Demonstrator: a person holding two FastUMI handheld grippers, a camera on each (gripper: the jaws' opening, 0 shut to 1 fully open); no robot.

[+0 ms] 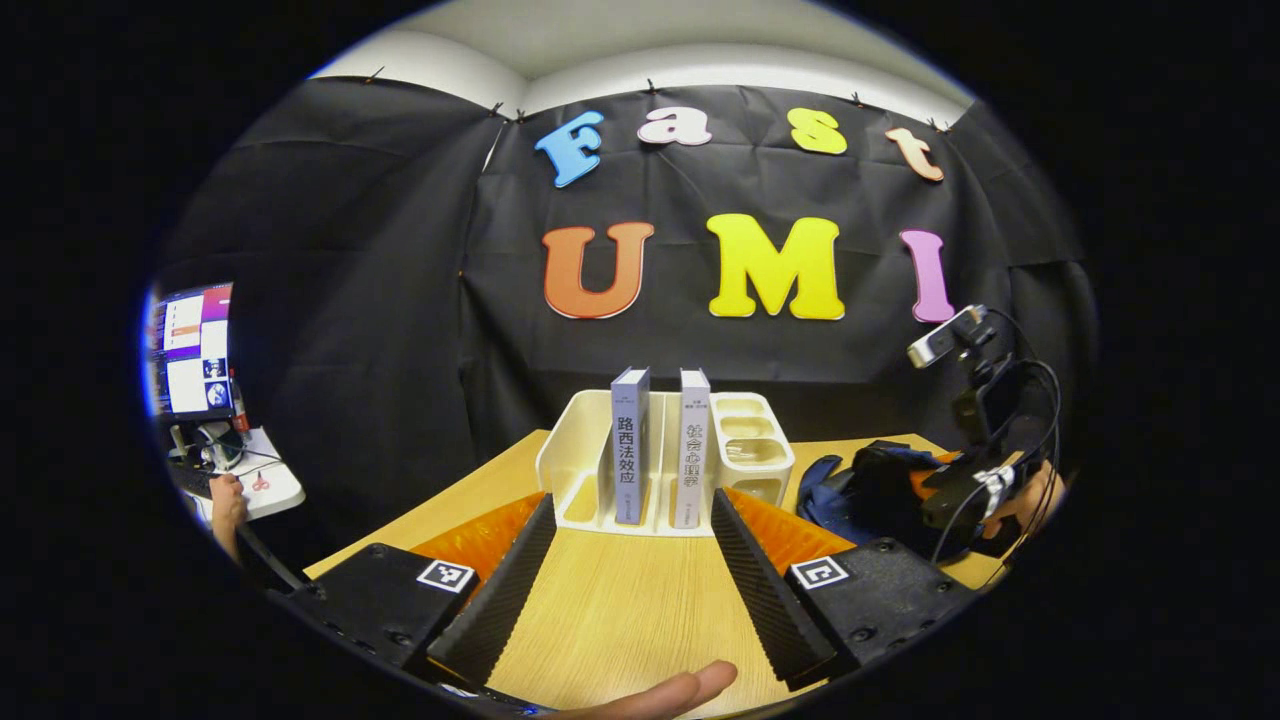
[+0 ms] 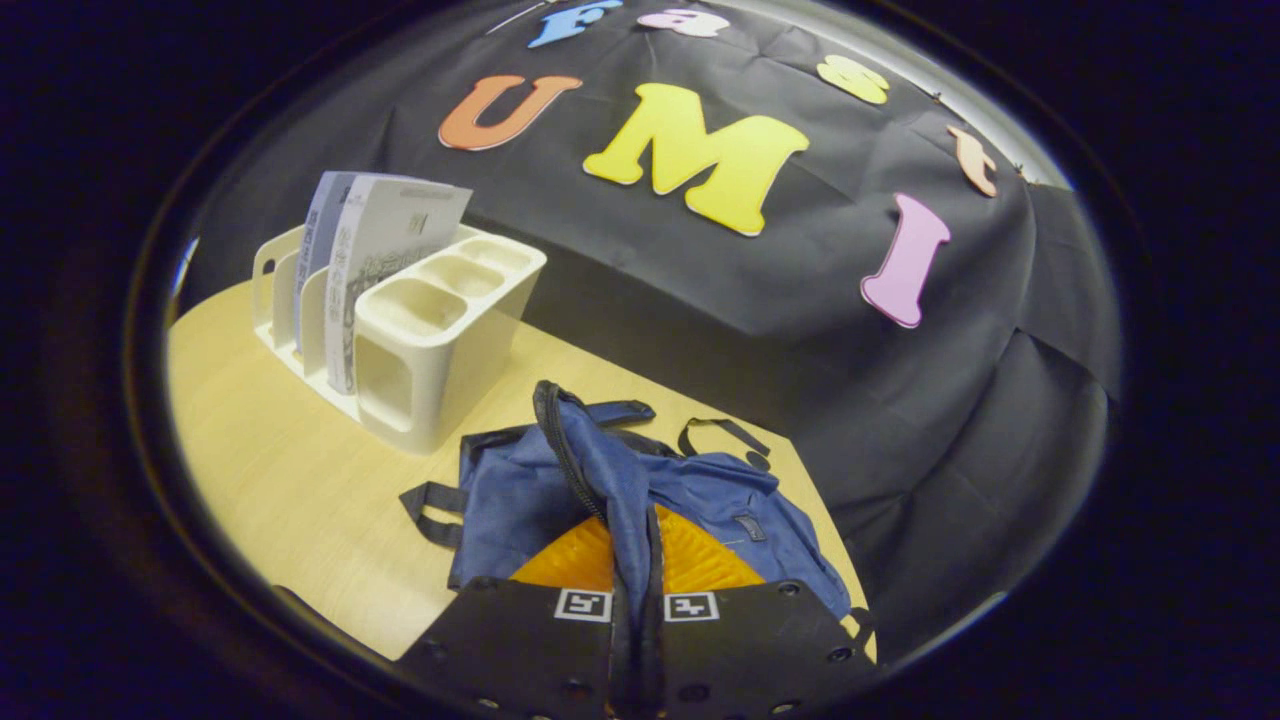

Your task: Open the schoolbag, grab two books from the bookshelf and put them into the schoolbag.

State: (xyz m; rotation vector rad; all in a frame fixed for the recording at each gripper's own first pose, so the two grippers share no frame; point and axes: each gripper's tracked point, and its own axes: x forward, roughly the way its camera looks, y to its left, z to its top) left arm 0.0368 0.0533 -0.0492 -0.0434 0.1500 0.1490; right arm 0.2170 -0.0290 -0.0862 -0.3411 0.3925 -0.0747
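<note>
White bookshelf (image 1: 575,440) holds two upright books (image 1: 632,445); right gripper (image 2: 636,560) pinches schoolbag (image 2: 700,500).

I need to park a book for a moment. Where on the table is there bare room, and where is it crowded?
Bare table lies in front of the white bookshelf, between the open left gripper fingers. More lies left of the schoolbag, below the bookshelf in the right gripper view. It is crowded where schoolbag and bookshelf nearly meet; the right gripper pinches the bag there.
</note>
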